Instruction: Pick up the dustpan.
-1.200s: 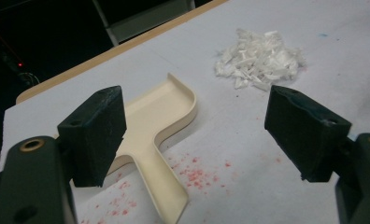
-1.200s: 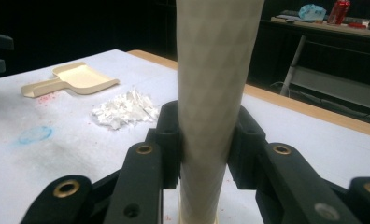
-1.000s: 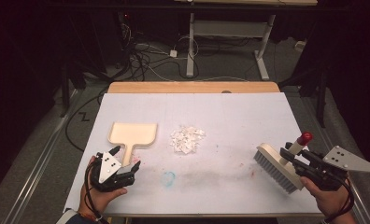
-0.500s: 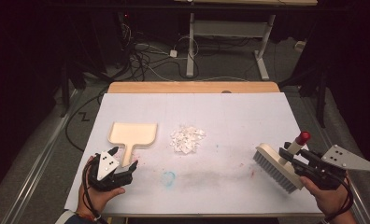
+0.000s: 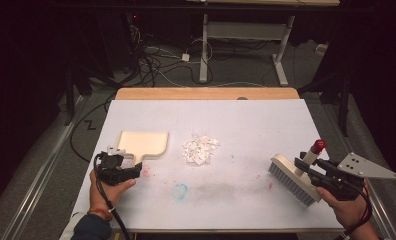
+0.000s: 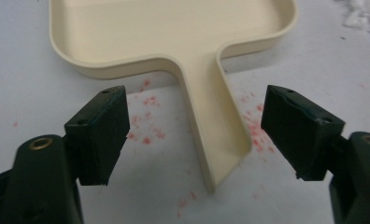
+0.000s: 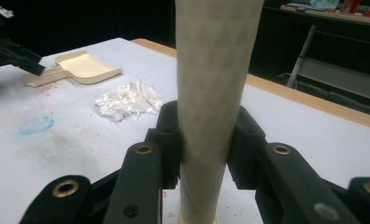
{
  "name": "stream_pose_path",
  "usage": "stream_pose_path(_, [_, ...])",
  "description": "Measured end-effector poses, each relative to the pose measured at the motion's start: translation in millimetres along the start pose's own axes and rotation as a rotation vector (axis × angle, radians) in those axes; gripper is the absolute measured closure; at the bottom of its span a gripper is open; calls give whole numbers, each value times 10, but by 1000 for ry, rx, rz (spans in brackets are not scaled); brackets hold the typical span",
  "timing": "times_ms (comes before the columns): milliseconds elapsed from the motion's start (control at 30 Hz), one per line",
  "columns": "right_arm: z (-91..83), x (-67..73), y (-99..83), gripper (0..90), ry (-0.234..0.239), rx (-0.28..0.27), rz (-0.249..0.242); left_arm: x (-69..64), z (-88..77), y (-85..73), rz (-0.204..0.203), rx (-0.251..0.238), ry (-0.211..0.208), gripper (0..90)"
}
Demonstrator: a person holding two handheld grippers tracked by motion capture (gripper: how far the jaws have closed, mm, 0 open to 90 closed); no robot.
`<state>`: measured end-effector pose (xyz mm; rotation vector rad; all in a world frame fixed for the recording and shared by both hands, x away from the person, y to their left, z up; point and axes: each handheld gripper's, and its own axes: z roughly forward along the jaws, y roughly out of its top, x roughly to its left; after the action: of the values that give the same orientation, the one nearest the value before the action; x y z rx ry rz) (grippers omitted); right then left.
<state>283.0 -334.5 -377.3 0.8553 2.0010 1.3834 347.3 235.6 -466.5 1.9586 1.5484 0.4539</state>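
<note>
On the white surface [image 5: 246, 130], the cream dustpan [image 5: 142, 143] lay at the left, its handle [image 6: 216, 135] pointing toward the person. The left gripper [image 6: 197, 135] straddled that handle, its 2 jaws just closing but apart from it on both sides. At the right, the right gripper [image 5: 306, 167] was clamped on the brush [image 5: 292, 179] handle. Shredded paper [image 5: 200, 148] lay just right of the dustpan.
</note>
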Motion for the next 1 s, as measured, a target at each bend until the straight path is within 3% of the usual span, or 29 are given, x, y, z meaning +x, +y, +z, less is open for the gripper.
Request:
stream_pose_path(67, [14,-1,-6,704,1,5,4,14,111,48,-24,26,-17,247])
stream_pose_path(133, [20,-4,-10,704,1,7,-3,2,208,88,-17,66,-11,263])
stream_pose_path(200, [15,-4,-11,704,-1,9,3,-11,232,103,-17,67,1,276])
stream_pose_path(233, [13,-6,-11,704,-1,8,2,-38,259,140,-8,68,51,315])
stream_pose_path(367, [14,-13,-15,704,8,6,8,-49,293,159,-16,59,75,352])
stream_pose_path(433, [19,-12,-18,704,10,9,10,-43,295,155,-7,49,71,385])
stream_pose_path(500, [26,-13,-19,704,11,11,10,-22,294,146,-4,36,62,483])
stream_pose_path(667, [35,-4,-22,704,14,21,11,-33,298,144,15,28,59,622])
stream_pose_path(1000, [38,1,-16,704,13,20,10,-31,235,178,57,25,58,636])
